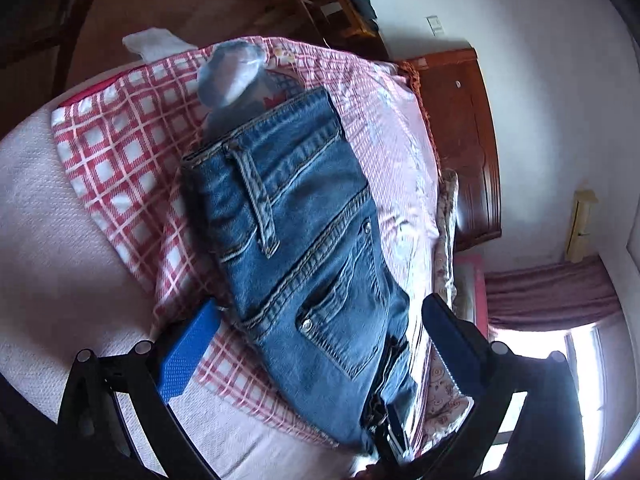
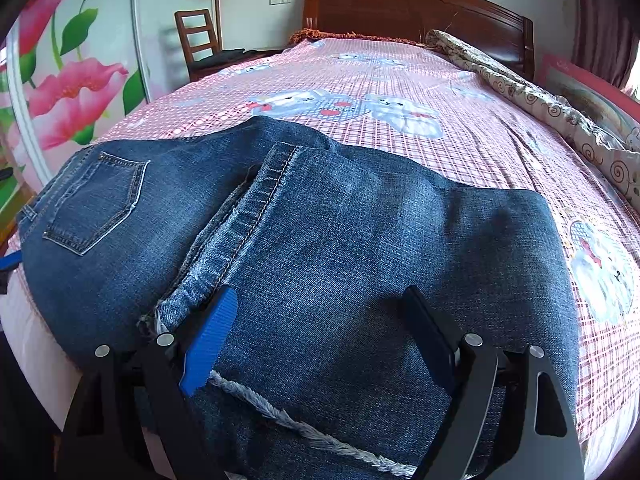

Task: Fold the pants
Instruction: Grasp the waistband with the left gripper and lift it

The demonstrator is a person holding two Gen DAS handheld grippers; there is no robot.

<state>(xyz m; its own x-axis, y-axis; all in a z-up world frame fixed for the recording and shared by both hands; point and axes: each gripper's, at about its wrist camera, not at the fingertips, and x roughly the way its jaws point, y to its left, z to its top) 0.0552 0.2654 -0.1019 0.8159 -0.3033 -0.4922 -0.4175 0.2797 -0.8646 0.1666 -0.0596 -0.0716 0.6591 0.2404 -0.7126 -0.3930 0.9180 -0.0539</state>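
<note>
Blue jeans (image 2: 320,240) lie folded on the bed, with the back pocket (image 2: 96,204) at the left and a frayed hem (image 2: 304,432) near the camera. My right gripper (image 2: 320,332) is open, its blue and black fingers spread wide just over the denim of the folded leg. In the left wrist view the jeans (image 1: 304,240) run lengthwise, with the waistband (image 1: 264,132) at the far end. My left gripper (image 1: 320,344) is open and straddles them. Its blue finger (image 1: 188,352) rests by the plaid sheet and does not press the cloth. Its tip (image 2: 8,262) shows at the far left.
The bed has a pink plaid sheet (image 2: 400,80) printed with bears. A rolled patterned quilt (image 2: 560,112) lies along its right side before the wooden headboard (image 2: 420,4). A wooden chair (image 2: 198,40) stands by the flowered wardrobe (image 2: 72,80). A window with a curtain (image 1: 552,296) lies beyond the bed.
</note>
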